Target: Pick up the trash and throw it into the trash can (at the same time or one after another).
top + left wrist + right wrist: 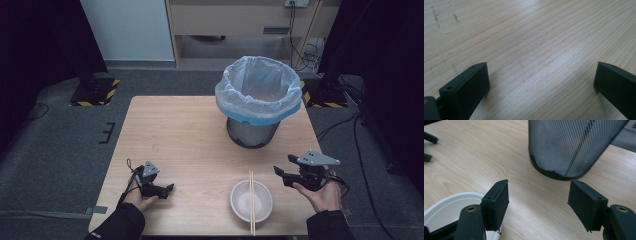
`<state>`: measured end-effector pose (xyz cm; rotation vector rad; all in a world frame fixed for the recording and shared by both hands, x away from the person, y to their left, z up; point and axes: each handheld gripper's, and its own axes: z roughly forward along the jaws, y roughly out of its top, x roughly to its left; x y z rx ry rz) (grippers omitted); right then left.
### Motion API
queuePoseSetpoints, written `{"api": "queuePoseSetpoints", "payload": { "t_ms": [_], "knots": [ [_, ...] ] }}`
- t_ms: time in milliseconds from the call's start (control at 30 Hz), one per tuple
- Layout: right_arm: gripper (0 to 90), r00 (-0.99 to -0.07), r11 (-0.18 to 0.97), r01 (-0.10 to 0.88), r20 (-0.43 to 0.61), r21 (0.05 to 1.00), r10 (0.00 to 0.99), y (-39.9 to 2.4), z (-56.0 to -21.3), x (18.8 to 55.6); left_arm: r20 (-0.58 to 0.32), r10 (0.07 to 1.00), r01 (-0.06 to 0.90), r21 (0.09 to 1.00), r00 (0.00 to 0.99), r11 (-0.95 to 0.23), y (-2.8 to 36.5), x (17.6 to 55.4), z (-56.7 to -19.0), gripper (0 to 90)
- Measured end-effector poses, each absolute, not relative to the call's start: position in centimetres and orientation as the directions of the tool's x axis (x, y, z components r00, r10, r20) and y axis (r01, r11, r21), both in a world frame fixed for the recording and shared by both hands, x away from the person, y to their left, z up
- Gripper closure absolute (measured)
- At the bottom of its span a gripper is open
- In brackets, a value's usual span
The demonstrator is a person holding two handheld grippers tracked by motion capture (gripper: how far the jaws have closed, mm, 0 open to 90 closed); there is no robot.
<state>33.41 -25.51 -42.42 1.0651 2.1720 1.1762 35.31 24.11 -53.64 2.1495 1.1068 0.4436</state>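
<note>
Resting across the rim of a round white bowl [251, 201], a pair of pale wooden chopsticks [251, 200] lies untouched near the front edge of the light wood-grain worktop [190, 130]; judging by how things lie, the work with bowl and sticks has not begun, and everything is left to do. Neither item is gripped or lifted, and the bowl looks empty inside.

At the front left of the worktop, the left tool [167, 189] sits low with its black jaws spread wide; the left gripper view has bare wood between them. The right tool [278, 171] hangs just right of the bowl, its jaws apart with nothing between them, the bowl's smooth white rim [446, 205] beside one pad.

Farther back stands a cylindrical black mesh waste bin [252, 131], lined with a thin, crinkled translucent plastic bag [258, 85] folded over its top with a blue band at the edge. Its perforated metal wall [571, 145] looks stiff and see-through, seated on a solid dark base. The bowl appears glossy and hard, shallow and curved; the chopsticks are slim, straight and matte. The tool pads look flat, rectangular and rubbery.
</note>
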Motion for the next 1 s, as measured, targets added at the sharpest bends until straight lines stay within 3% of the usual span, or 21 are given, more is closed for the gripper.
{"api": "queuePoseSetpoints", "payload": {
  "t_ms": [600,1000],
  "knots": [
    [49.2,-0.676,0.312,0.461,0.101,0.831,0.730,-22.3,-43.0,32.2,-0.006,0.811,0.585,0.696,0.586,-0.418,24.2,35.3,-53.6,0.0],
    [46.6,-0.682,0.349,0.532,0.147,0.771,0.717,-19.8,-45.3,31.7,-0.006,0.809,0.583,0.696,0.588,-0.418,24.2,35.3,-53.6,0.0]
  ]
}}
